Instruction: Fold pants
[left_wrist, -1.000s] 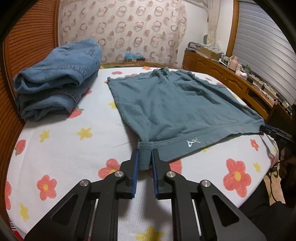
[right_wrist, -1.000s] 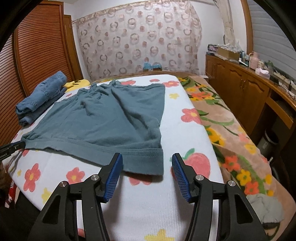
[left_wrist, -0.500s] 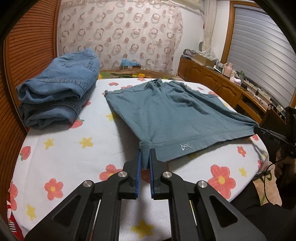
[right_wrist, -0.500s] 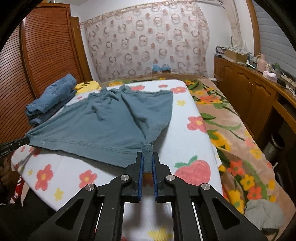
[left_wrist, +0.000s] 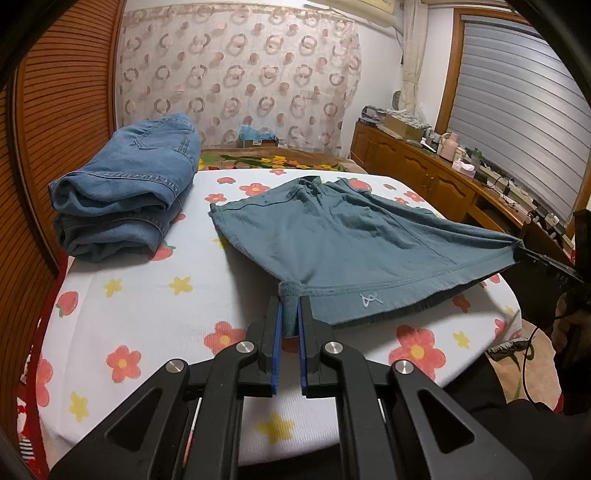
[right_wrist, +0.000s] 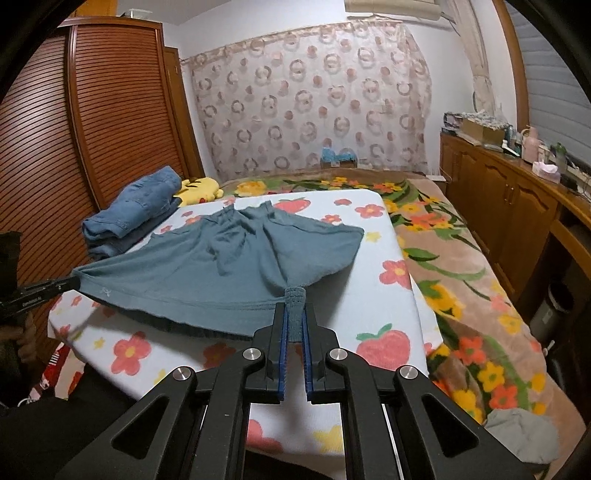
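Flower-print bed sheet (left_wrist: 140, 295) bears teal pants (left_wrist: 351, 236), each hem corner pinched by left claw (left_wrist: 290, 314) and right claw (right_wrist: 294, 321).

Count on the bed
One teal pair of pants (left_wrist: 354, 251); two folded jeans (left_wrist: 125, 199) stacked; two grippers, left gripper (left_wrist: 290, 314) and right gripper (right_wrist: 294, 321); one yellow plush toy (right_wrist: 201, 188); one floral sheet (left_wrist: 147, 314).

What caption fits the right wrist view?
Right hand-held gripper pinches the teal shorts' hem corner, lifting it off the floral bedsheet.
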